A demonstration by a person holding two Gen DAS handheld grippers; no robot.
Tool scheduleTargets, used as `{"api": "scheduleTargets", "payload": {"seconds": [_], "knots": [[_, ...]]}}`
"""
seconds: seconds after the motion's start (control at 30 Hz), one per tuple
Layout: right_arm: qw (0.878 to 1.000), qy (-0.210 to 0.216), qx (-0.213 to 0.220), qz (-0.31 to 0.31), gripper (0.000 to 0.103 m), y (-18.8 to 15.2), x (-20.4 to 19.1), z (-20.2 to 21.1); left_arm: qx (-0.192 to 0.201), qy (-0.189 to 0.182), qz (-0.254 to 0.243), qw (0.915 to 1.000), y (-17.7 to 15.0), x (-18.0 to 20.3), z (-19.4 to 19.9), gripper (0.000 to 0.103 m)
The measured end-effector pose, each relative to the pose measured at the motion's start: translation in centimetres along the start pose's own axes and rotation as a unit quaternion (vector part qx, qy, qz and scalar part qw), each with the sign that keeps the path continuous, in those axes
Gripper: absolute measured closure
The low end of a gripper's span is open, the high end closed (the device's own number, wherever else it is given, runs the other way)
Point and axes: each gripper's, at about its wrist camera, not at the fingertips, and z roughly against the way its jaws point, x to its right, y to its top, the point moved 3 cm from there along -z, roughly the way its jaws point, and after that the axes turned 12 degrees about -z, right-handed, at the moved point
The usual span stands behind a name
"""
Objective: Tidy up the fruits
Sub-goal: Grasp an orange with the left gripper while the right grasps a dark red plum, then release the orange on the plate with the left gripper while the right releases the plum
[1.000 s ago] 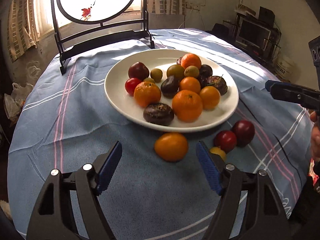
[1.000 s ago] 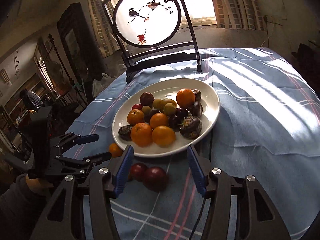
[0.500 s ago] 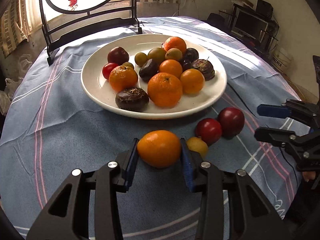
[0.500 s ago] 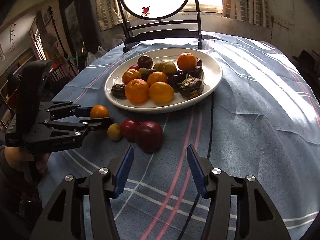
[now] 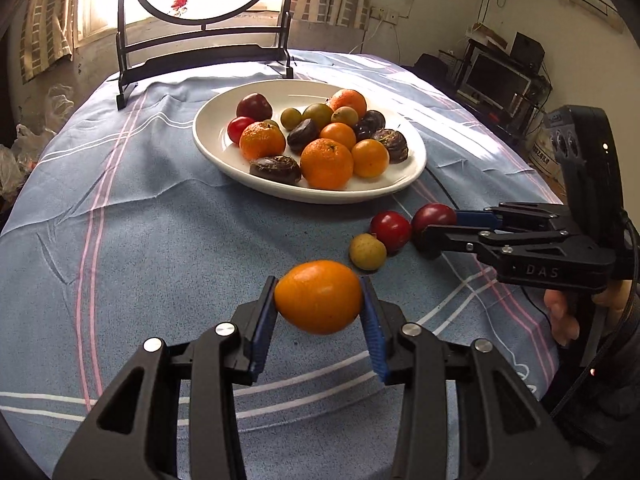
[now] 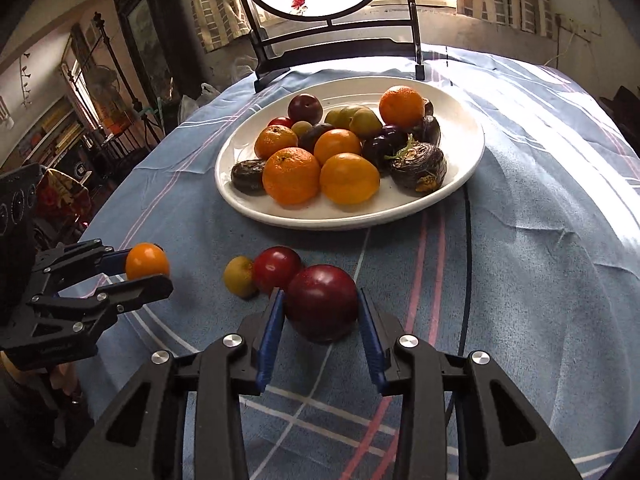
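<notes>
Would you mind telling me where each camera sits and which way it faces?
Left wrist: behind the left gripper, shut on an orange, facing the plate; the right gripper shows at right.
Right wrist: behind the right gripper, around a dark red plum, facing the plate; the left gripper shows at left.
Shared: plate, both held fruits.

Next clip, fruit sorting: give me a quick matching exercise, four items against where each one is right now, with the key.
Items:
1. orange fruit
2. dark red plum
3. small yellow fruit
4. white plate

Places:
A. loose on the cloth, touching a red fruit
B. between the fingers of the left hand-held gripper
C. holding the fruit pile
D. between the fingers of the right hand-held gripper

Pairs: 1-B, 2-D, 3-A, 4-C
</notes>
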Motion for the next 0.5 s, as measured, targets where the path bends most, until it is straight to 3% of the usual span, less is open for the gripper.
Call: {"api": "scheduleTargets", "payload": {"seconds": [0.2,0.33,0.5], "knots": [[0.998,0.019,0.058,-0.02,0.066,1.4,1.0,5.0,0.025,0.001,0.001,0.9997,1.7,-0.2,1.1,0.064],[0.995,0.035,0.083,-0.041,0.066,5.8,1.3,6.3,0.039,-0.002,0.003,0.9992,5.5,-0.9,-0.1,0.064],[0.994,0.039,0.088,-0.049,0.066,12.4,0.2,3.4,0.044,0.006,0.016,0.9989,10.4,-2.4,-3.3,0.064]]}}
